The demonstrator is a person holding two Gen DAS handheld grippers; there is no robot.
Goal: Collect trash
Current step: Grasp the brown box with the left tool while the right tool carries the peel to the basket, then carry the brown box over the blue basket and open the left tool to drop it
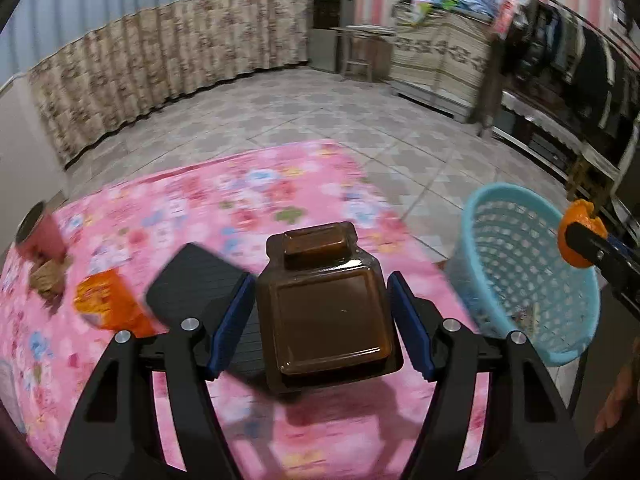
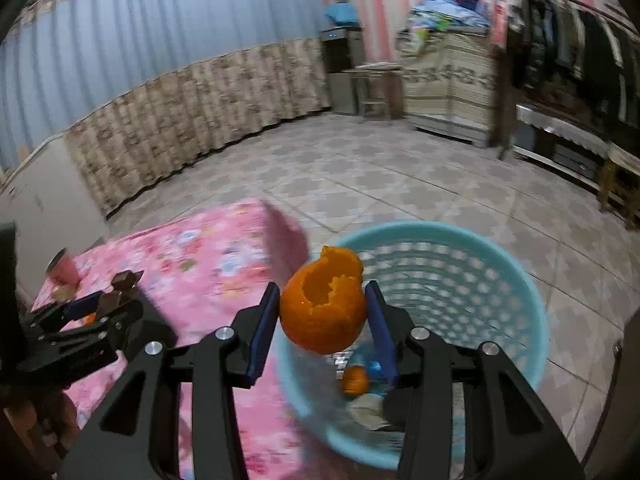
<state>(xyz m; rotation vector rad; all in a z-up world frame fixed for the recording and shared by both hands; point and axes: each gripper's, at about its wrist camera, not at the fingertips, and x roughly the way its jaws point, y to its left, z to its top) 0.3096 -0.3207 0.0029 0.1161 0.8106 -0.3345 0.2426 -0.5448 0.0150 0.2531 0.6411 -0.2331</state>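
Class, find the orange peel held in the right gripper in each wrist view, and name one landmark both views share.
Left wrist view: the orange peel sits at the far right edge, just right of the basket.
Right wrist view: the orange peel is at lower centre, clamped in the right gripper.
Shared landmark: the light blue basket beside the pink cloth.
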